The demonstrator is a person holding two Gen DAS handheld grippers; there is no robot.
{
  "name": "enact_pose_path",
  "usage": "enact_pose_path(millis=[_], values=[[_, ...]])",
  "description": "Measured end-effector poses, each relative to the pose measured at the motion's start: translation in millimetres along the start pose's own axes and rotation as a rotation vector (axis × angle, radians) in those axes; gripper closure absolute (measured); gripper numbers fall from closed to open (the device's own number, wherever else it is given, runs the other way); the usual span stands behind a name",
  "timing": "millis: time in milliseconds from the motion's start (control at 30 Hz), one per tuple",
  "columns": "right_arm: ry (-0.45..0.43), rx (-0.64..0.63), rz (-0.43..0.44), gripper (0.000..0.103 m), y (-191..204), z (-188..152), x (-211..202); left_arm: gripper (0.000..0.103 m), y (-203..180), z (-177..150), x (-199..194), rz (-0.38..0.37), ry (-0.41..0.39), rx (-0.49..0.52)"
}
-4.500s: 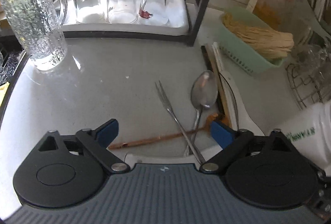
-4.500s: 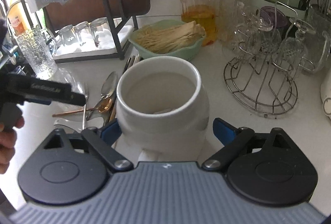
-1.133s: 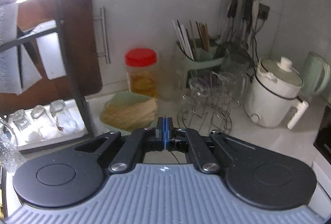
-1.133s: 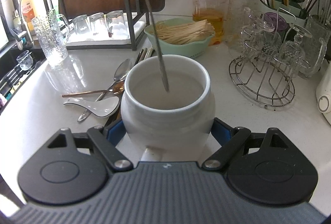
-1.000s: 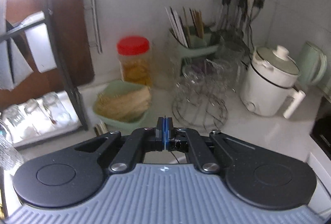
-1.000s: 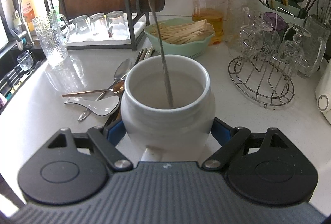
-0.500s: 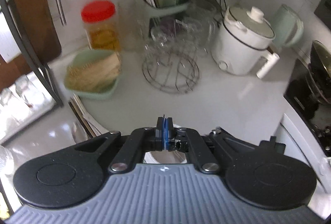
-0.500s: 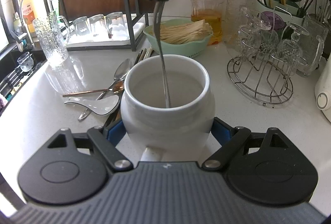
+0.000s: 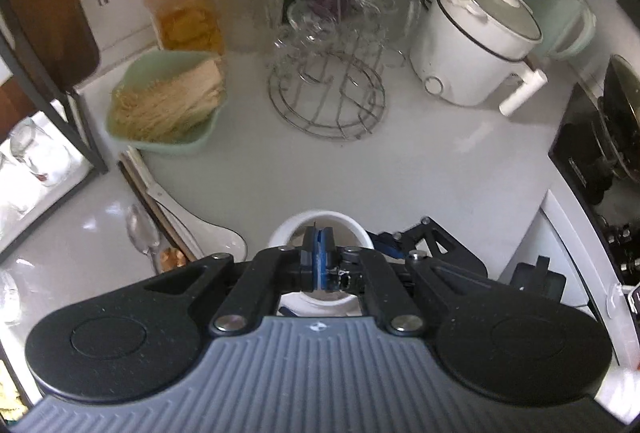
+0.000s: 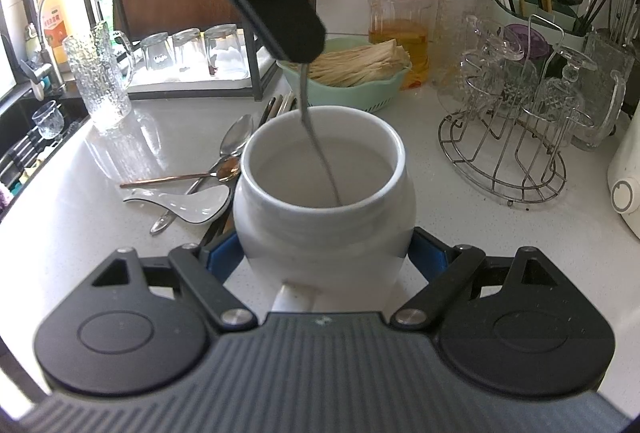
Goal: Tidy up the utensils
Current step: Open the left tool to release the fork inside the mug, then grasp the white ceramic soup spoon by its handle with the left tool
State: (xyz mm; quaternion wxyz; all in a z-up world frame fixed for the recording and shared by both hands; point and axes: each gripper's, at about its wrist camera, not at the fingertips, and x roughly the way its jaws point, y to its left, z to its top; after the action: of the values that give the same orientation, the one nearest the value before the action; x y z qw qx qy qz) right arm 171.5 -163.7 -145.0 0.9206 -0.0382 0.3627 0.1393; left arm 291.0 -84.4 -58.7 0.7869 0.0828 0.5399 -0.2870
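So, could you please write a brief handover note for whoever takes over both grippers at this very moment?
Left gripper: shut on a thin metal utensil, its lower end inside the white jar, not yet released.
Right gripper: shut on the white jar, which stands on the counter.
Done: this one utensil is almost in.
Left: let it go, then fetch the pieces lying left of the jar: silver spoon, copper spoon, white ceramic spoon and the chopsticks. Keep the jar held.
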Motion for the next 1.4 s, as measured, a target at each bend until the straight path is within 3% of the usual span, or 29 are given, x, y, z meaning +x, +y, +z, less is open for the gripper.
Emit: enact_pose_path(millis=[167,400,500,567,633,767,1033,1300,1400], values=[[-0.002,-0.002,-0.002,0.013,0.8,-0.4,0.2,0.102,0.8,-3.1,16.5,-0.002,0.053,-0.016],[-0.005,-0.008,0.004,0.013,0.5,0.0,0.5,0.101,5.1,-5.2,16.8,-0.010,0.045,-0.043],[-0.006,-0.010,0.011,0.013,-0.2,-0.4,0.2,0.099,5.9,-8.5,13.7,-0.006,0.010,-0.064],[-0.006,-0.012,0.016,0.013,-1.1,-0.5,0.2,0.091,9.3,-12.6,9.0,-0.016,-0.022,-0.117],[-0.009,-0.019,0.020,0.013,-1.1,-0.6,0.2,0.076,10.7,-17.3,1.1,-0.009,-0.069,-0.153],[-0.007,-0.033,0.036,0.013,-3.1,-0.4,-0.6,0.075,14.4,-30.4,-22.5,-0.009,-0.170,-0.232],[-0.040,-0.051,0.051,0.013,-3.5,-4.9,-0.1,0.075,23.0,-66.5,-65.9,0.075,-0.310,-0.337],[-0.021,-0.054,0.067,0.013,-5.0,-1.9,0.0,0.075,31.0,-105.1,-95.2,0.179,-0.378,-0.398],[-0.011,-0.067,0.075,0.013,-5.1,-1.1,0.1,0.075,32.8,-112.9,-98.6,0.232,-0.385,-0.375]])
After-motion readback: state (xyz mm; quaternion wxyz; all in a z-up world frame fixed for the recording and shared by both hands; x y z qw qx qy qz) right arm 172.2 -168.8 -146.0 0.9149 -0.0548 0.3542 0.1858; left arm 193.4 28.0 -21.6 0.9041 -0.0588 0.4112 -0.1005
